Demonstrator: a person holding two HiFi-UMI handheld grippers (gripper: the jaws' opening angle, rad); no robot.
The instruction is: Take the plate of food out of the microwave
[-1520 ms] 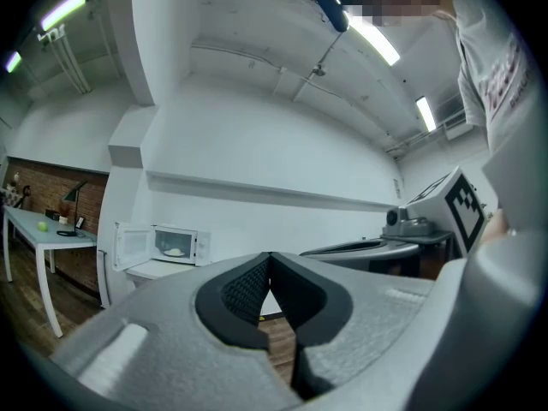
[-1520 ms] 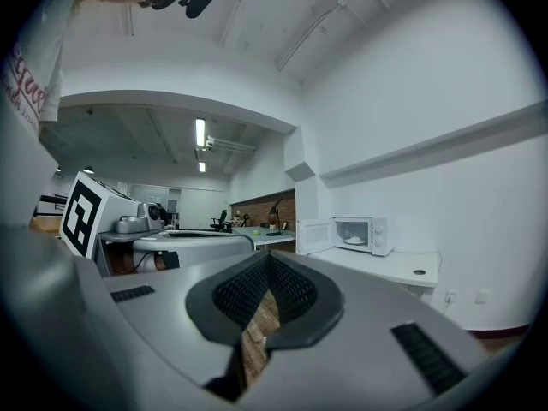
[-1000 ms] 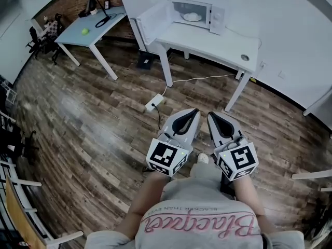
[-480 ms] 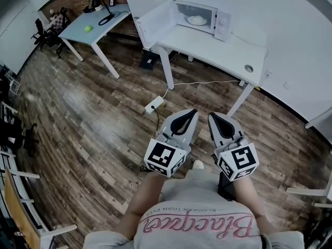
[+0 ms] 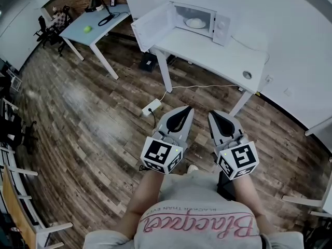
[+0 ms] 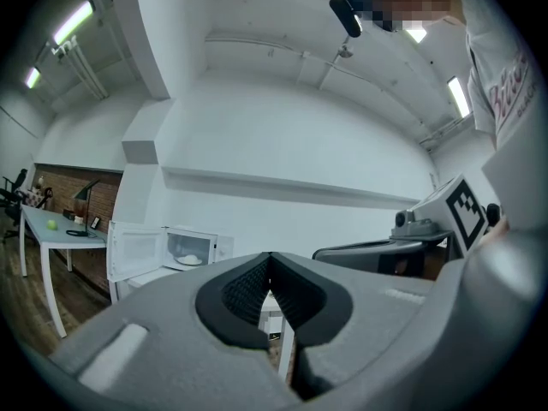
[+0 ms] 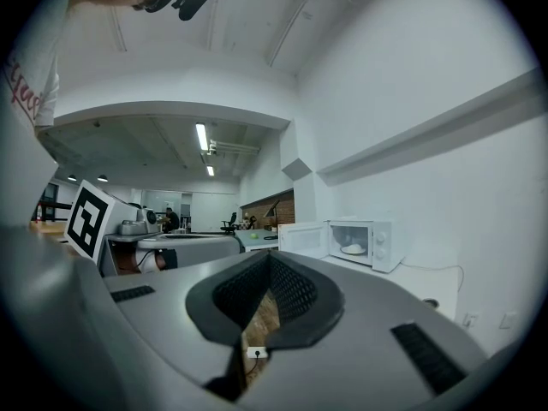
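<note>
Grey left tongs (image 5: 187, 109), right tongs (image 5: 211, 114), pink-lettered shirt (image 5: 197, 214)

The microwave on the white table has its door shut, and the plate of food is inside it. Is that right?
No. The door of the microwave on the white table stands open; the head view shows it. The plate of food is inside.

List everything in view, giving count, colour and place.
Boxy microwave oven: one, white, door swung open, at the table's far end.
Plate of food: one, pale, inside the microwave.
Rectangular table: one, white, by the wall.
Second desk: one, pale, upper left.
Small ball: one, green, on that desk.
Power strip: one, white, on the wood-plank floor.
Left gripper: one, grey, jaws shut, empty, ahead of the person.
Right gripper: one, grey, jaws shut, empty, beside it.
</note>
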